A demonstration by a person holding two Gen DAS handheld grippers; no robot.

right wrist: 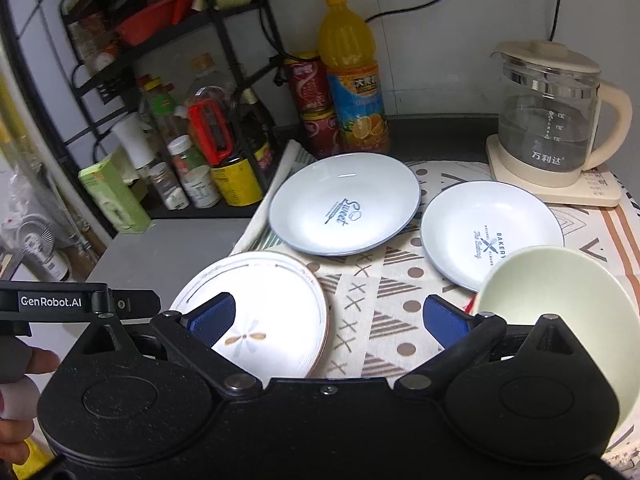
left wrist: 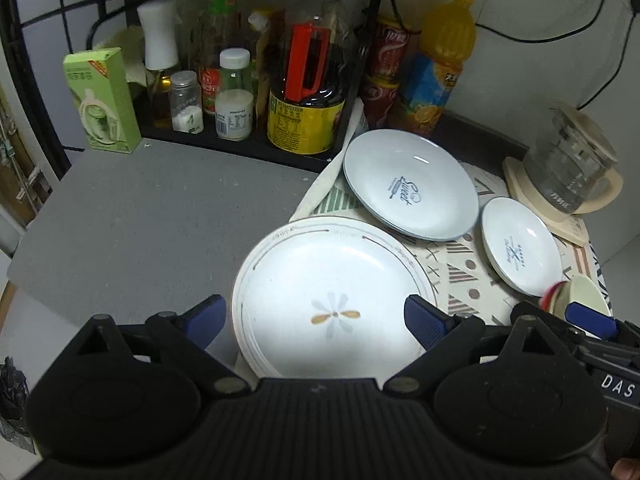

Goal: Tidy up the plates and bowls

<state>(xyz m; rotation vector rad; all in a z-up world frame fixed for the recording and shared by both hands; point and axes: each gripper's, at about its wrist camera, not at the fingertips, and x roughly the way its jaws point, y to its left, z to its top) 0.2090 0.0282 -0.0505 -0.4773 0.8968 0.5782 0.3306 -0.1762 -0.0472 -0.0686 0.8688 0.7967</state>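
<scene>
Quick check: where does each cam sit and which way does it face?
Left wrist: on the left tongs, looking down over the flower plate toward the bottle rack; right tongs at the right edge.
Right wrist: on the right tongs, facing plates, cloth, kettle; bowl by its right finger, a hand lower left.
Shared: all three plates, juice bottle.

We read "Sweet" in blue script on the larger pale blue plate [right wrist: 344, 204], which lies toward the back edge of the patterned cloth [right wrist: 380, 320]. On the smaller plate [right wrist: 490, 236] beside it we read "BAKERY" and "The Baking" around crossed utensils. The glass kettle [right wrist: 548, 120] at the counter's back right corner bears "万利达". We make out "GenRobot.AI" on the left gripper [right wrist: 52, 302] and "DAS" on the right gripper [left wrist: 618, 380].
</scene>
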